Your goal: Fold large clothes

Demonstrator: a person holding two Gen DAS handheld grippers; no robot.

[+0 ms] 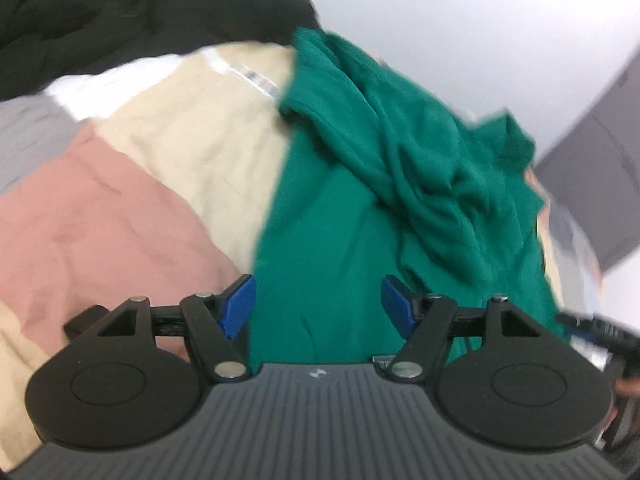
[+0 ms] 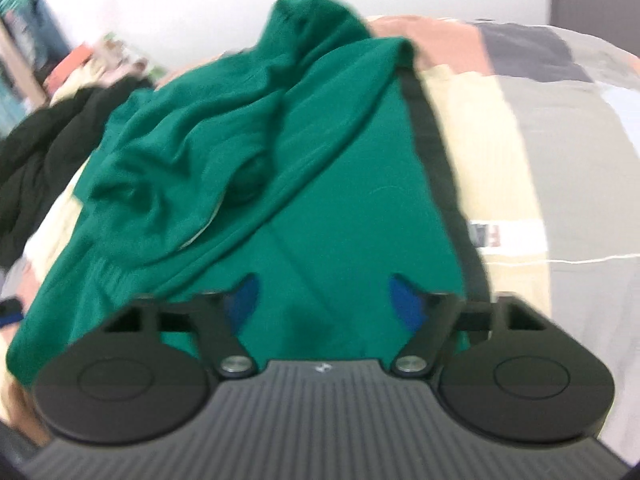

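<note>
A patchwork quilt (image 1: 168, 152) lies beside a dark blanket (image 1: 120, 20)

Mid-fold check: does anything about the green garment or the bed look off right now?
The green garment is only part flat: its near half lies smooth, but the far half is heaped in a wrinkled bunch on top. A dark garment lies crumpled beyond it on the bedcover. Both the left gripper and right gripper are open, holding nothing.

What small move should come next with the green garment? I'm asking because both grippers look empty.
Probably lower the left gripper onto the bunched part of the green garment and pinch an edge to spread it flat. Both it and the right gripper stand open with nothing held, and the cloth lies rumpled on the patchwork bedcover.
</note>
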